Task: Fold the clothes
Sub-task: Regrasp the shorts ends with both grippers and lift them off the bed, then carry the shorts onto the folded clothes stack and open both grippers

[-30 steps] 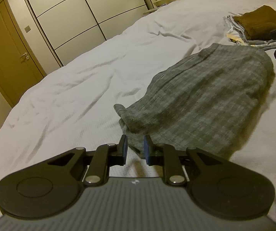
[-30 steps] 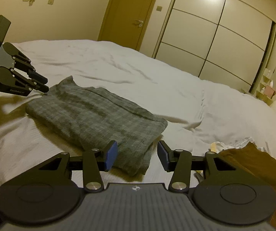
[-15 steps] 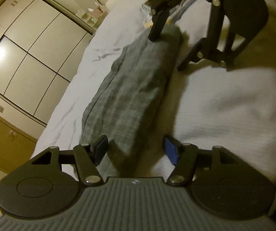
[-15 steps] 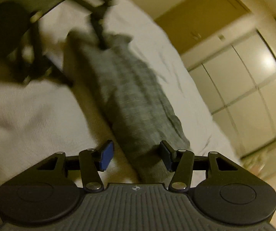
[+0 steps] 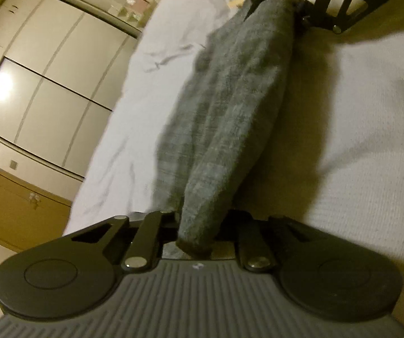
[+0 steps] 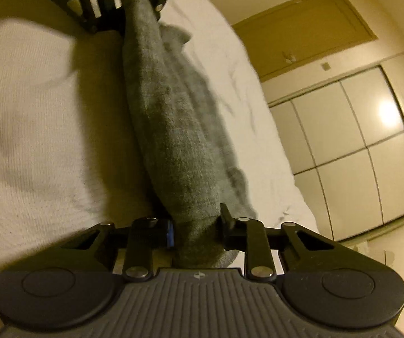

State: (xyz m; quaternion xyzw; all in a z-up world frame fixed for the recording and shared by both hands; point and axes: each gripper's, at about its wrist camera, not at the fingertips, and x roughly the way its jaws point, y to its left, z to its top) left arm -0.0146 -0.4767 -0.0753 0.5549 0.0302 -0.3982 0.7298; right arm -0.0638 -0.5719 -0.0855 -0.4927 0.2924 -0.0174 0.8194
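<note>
Widest of all is the white textured bedspread [image 5: 371, 129] that covers the bed and spreads out below both of my claws, creased on its far side. Beyond it stands a cream wardrobe with panelled sliding doors [image 6: 354, 146], a bright patch of light on one panel, and beside that a brown wooden door [image 6: 303, 39].

Across the bedspread runs the grey checked fabric garment [image 5: 230, 118], bunched into a long thick band that stretches from one of my claws to the other. Part of its cloth hangs loose along the side toward the wardrobe; whether its underside touches the bed I cannot tell.

My left gripper [image 5: 199, 225] has its two fingers closed in on one end of the band, the cloth filling the gap between them and a stub of it poking back toward the camera. My right gripper [image 6: 196, 225] pinches the other end the same way, its blue pad [image 6: 169, 233] pressed against the cloth. Each claw shows at the far end of the band in the other's view.
</note>
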